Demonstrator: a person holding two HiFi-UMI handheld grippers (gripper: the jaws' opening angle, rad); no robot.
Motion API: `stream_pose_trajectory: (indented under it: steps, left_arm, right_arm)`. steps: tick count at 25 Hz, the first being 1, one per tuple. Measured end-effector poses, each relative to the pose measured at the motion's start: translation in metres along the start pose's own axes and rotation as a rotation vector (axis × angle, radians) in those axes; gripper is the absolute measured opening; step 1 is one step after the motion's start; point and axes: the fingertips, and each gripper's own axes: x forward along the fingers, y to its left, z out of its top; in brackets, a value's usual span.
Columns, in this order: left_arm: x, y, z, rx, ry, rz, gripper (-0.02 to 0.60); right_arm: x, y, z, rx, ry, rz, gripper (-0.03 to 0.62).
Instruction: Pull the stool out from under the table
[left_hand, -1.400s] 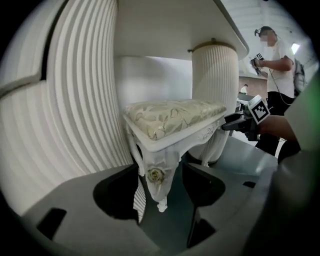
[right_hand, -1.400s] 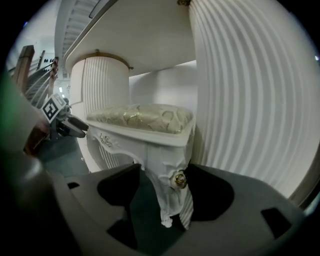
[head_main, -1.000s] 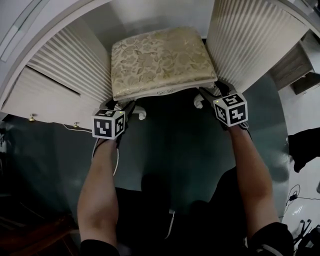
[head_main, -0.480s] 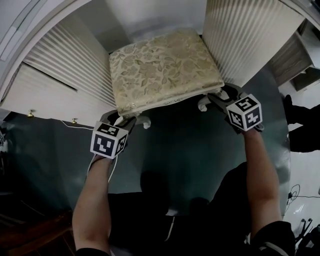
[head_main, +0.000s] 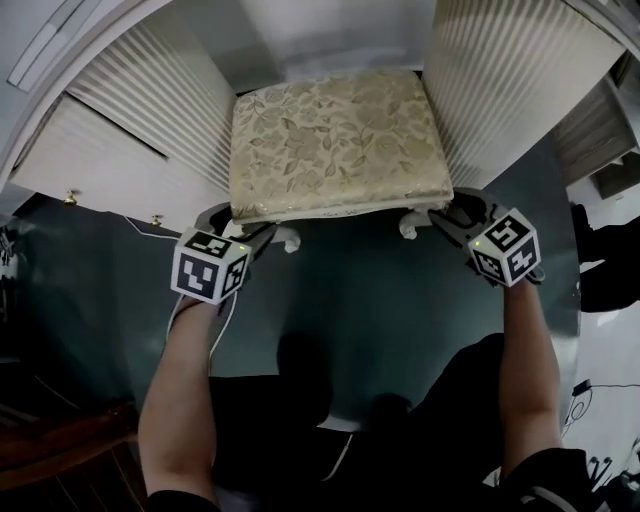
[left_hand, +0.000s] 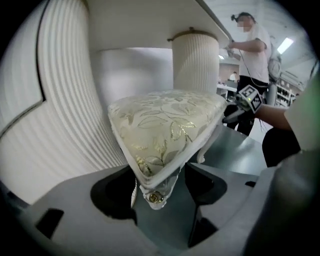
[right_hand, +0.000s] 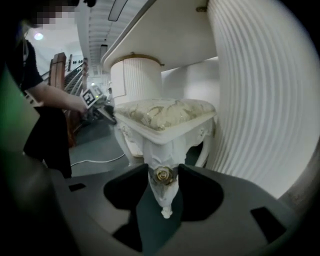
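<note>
The stool (head_main: 335, 135) stands on the dark floor (head_main: 380, 300) in the gap between the two fluted pedestals (head_main: 140, 110) of the white table (right_hand: 150, 35). Its floral seat is close to a pedestal on each side, and its front legs are at the mouth of the gap, so it looks only partly drawn out. Each claw works one front corner, which lets the pull run straight instead of skewing the stool into a pedestal. The right claw (head_main: 447, 215) has just been closing, and its pads press on both sides of the front-right leg (right_hand: 162, 192) at the gold rosette (right_hand: 163, 174), low under the seat frame where the carved leg is narrow enough to hold. The left claw (head_main: 252, 228) has just been opening. It straddles the front-left leg (left_hand: 156, 192) with a gap showing beside the leg, so it holds nothing, probably while that hand resets its grip. The stool therefore seems anchored on the right only.
</note>
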Motion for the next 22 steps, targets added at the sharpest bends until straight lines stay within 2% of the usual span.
stream_pose_trajectory:
  steps: [2,5,7,9,12,15,18,20,22]
  left_arm:
    - [-0.003,-0.001,0.001,-0.076,-0.012,0.006,0.256]
    - [-0.003,-0.006,-0.001,-0.088,-0.007,0.038,0.295]
    - [-0.004,-0.008,-0.002,-0.095,-0.005,0.056,0.298]
    - [-0.005,-0.008,-0.001,-0.113,-0.007,0.056,0.302]
    - [-0.005,-0.008,0.000,-0.100,0.003,0.039,0.304]
    - [-0.005,-0.008,-0.002,-0.042,0.011,-0.010,0.304]
    - [-0.010,-0.005,-0.005,0.125,0.057,-0.066,0.228]
    - [-0.014,-0.006,-0.007,0.218,0.101,-0.112,0.222]
    - [-0.016,-0.006,-0.008,0.223,0.125,-0.144,0.235]
  right_arm:
    - [0.000,0.002,-0.001,-0.077,0.025,0.027,0.223]
    - [0.000,0.005,-0.003,-0.123,0.054,0.029,0.268]
    - [0.000,0.003,-0.002,-0.113,0.043,0.022,0.253]
    - [0.003,-0.001,0.000,-0.125,0.040,-0.001,0.201]
    - [0.008,-0.001,0.000,-0.132,0.044,-0.020,0.233]
    - [0.008,-0.001,-0.003,-0.094,0.033,-0.052,0.236]
    - [0.012,-0.003,0.000,-0.026,0.034,-0.136,0.267]
    - [0.012,-0.002,0.001,0.030,0.050,-0.165,0.267]
    - [0.013,-0.002,0.002,0.053,0.053,-0.155,0.265]
